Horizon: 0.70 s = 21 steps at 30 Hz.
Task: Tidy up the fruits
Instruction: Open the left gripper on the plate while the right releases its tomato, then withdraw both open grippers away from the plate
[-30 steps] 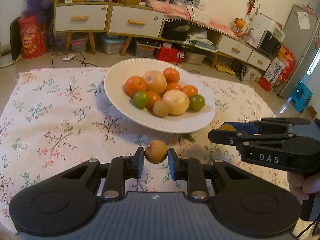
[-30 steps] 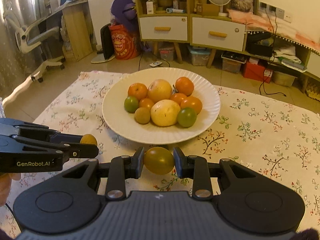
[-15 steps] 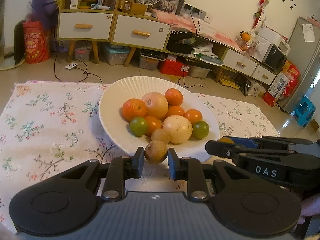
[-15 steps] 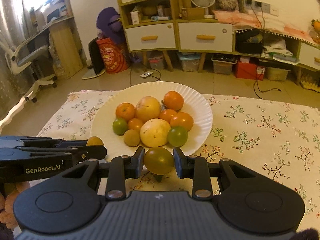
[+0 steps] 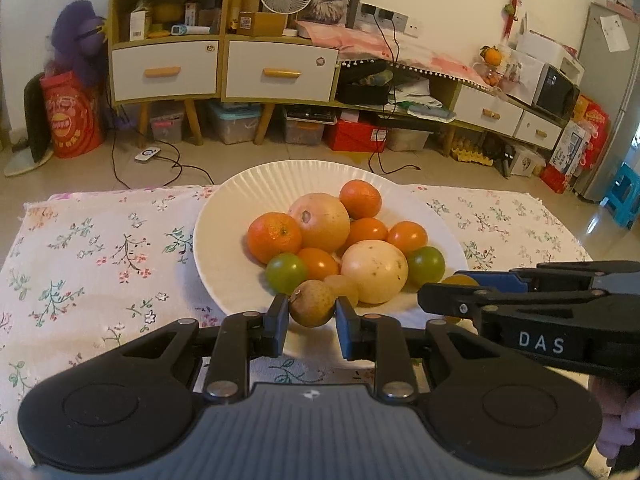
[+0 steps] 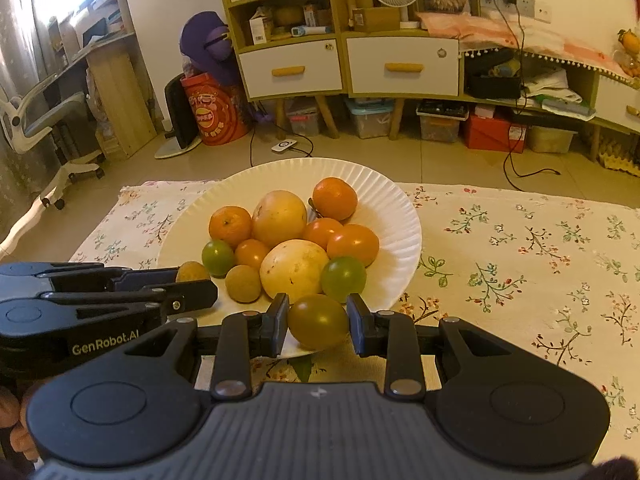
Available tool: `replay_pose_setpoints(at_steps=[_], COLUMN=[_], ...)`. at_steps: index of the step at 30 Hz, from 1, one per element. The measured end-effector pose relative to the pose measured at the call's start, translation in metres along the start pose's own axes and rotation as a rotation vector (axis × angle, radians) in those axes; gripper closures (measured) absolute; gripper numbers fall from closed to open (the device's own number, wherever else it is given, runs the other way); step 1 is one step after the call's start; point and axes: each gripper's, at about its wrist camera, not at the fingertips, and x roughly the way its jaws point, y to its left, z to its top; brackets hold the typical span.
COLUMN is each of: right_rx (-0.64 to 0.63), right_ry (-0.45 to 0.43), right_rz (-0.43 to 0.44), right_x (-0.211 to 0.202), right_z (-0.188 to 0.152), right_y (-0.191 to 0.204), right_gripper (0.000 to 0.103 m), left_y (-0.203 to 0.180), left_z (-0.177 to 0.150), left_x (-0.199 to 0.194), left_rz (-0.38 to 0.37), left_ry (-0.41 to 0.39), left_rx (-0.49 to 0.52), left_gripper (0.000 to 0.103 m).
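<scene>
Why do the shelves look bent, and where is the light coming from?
Left view: the wide lens bows the shelves and darkens the corners. Right view: daylight glares at top left by the curtain, while the fruit plate stays sharp.

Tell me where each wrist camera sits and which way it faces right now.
Left wrist: rides the left gripper, facing the white plate; jaws hold a brown fruit; right gripper enters at right.
Right wrist: rides the right gripper, facing the same plate; jaws hold an olive-green tomato; left gripper at left.
Shared: plate, fruit pile, floral tablecloth, cabinet.
</scene>
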Motion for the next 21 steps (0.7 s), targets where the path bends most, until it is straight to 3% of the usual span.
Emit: replay_pose_setpoints(at_steps=[11, 18, 21], right_rx=[0.011, 0.008, 0.008], right_ry=[-0.001, -0.003, -0.002], right_rz=[0.012, 0.022, 0.018], right_x=[0.002, -0.004, -0.008], right_z=[0.0, 0.001, 0.001], right_y=[-0.001, -0.002, -0.004], right_gripper=[0.071, 0.056, 0.05], left_y=[-0.001, 0.0, 0.001], left_z=[0.001, 0.003, 0.002], left_x=[0.002, -0.004, -0.01], left_rz=[0.004, 0.012, 0.018], left_ry=[-0.003, -0.017, -0.02], left_rx=[0.011, -0.003, 0.001], left_gripper=[0.099, 0.068, 0.06])
